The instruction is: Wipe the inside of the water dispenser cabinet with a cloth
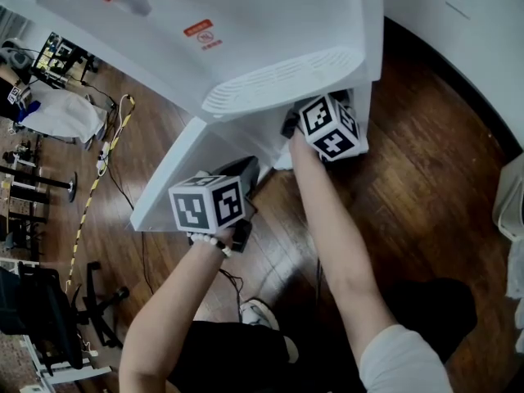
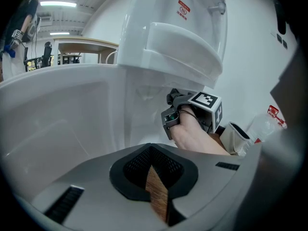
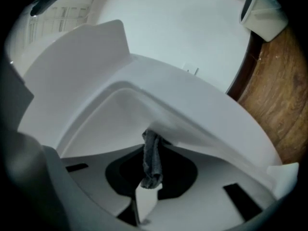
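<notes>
A white water dispenser (image 1: pixel 246 47) stands below me with its lower cabinet door (image 1: pixel 168 182) swung open to the left. My right gripper (image 3: pixel 150 177) is shut on a grey cloth (image 3: pixel 152 158); the cloth's upper end touches a white edge of the cabinet (image 3: pixel 192 124). In the head view its marker cube (image 1: pixel 329 127) sits at the cabinet opening, under the drip tray. My left gripper (image 2: pixel 154 172) is shut with nothing in it and sits by the open door, its cube (image 1: pixel 207 203) low and to the left. The left gripper view shows the right gripper's cube (image 2: pixel 208 105) and the hand holding it.
Dark wooden floor (image 1: pixel 426 187) surrounds the dispenser. A yellow cable (image 1: pixel 98 178) and black stands (image 1: pixel 33 187) lie to the left. A white wall (image 1: pixel 467 23) curves behind at the right. The person's shoe (image 1: pixel 258 311) is just below the grippers.
</notes>
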